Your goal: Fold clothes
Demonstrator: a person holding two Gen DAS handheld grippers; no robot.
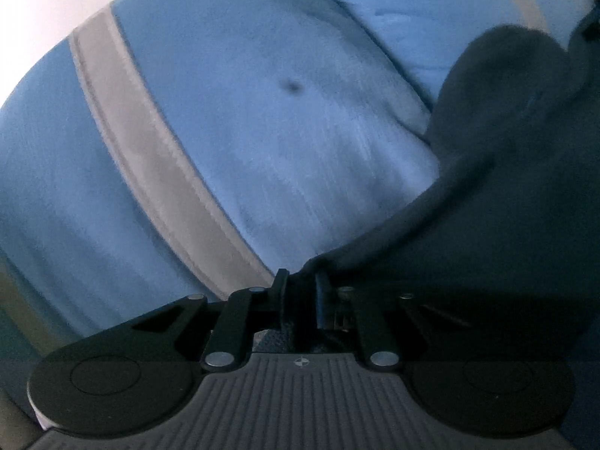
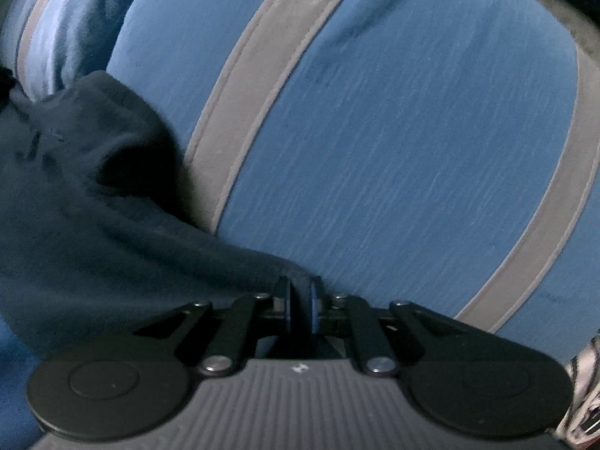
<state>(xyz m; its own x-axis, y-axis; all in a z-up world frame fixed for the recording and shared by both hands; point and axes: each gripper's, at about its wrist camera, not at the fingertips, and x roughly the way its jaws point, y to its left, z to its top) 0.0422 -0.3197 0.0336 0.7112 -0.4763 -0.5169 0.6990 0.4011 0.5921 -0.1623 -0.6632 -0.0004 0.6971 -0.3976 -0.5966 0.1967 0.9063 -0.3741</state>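
Observation:
A dark navy garment [image 1: 498, 172] fills the right side of the left wrist view and the left side of the right wrist view [image 2: 86, 202]. My left gripper [image 1: 302, 281] is shut on an edge of this garment, which runs up and to the right from the jaws. My right gripper [image 2: 300, 287] is shut on another edge of the same garment, which runs up and to the left. Both views are blurred by motion. The rest of the garment is out of view.
Below lies a blue cover with grey stripes [image 1: 157, 165], also in the right wrist view [image 2: 393, 131]. A white surface [image 1: 48, 3] shows at the far upper left. A black-and-white patterned thing [image 2: 585, 386] shows at the right edge.

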